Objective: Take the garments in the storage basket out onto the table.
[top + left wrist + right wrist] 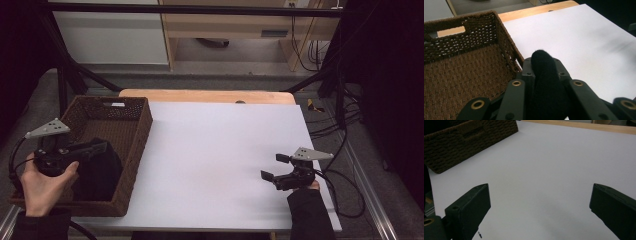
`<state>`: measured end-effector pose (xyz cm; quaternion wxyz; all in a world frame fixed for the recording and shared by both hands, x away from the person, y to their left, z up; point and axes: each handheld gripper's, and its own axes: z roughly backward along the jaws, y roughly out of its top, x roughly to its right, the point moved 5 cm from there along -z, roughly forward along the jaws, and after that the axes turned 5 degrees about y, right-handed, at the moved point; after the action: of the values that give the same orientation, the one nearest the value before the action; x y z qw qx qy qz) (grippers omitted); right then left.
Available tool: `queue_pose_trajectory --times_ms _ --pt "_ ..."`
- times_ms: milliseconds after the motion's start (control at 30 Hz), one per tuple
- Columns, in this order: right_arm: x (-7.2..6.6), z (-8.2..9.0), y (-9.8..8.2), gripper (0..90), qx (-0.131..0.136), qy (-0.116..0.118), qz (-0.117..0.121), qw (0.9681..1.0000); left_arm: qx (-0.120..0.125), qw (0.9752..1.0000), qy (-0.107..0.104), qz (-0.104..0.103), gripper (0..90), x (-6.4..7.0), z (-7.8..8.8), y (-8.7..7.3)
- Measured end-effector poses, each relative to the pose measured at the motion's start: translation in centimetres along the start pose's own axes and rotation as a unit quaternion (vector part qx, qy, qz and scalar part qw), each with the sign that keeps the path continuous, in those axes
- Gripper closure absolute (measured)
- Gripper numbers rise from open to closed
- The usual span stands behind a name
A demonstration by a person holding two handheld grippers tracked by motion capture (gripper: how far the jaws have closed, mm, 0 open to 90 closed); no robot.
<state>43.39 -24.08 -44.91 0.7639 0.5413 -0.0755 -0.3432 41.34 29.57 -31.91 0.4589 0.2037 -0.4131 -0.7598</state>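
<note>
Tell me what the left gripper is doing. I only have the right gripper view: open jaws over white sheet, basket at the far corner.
Observer: The left gripper is shut on a black cloth, seen between its jaws in its own view.
Operator: Say where it is.
Observer: In the high view it is over the wicker basket, near its front right part.
Operator: Report the basket's contents.
Observer: The high view shows the black cloth bunched inside it below the gripper; the left gripper view shows bare woven floor beyond.
</note>
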Motion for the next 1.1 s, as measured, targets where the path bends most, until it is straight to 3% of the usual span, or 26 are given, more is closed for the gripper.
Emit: queue_pose_trajectory --times_ms 333,667,1100 --pt "0.0 0.0 0.0 3.7 0.002 0.0 0.0 1.0 0.0 0.9999 -0.017 -0.001 75.2 -0.5 0.7 1.8" --pt "0.0 0.0 0.0 3.7 0.001 0.0 0.0 1.0 -0.002 1.0 -0.005 -0.003 75.3 -1.5 1.4 3.5" --pt "0.1 0.0 0.0 3.7 0.001 -0.001 0.001 1.0 -0.004 0.9998 -0.004 -0.021 75.4 -1.5 1.7 5.6"
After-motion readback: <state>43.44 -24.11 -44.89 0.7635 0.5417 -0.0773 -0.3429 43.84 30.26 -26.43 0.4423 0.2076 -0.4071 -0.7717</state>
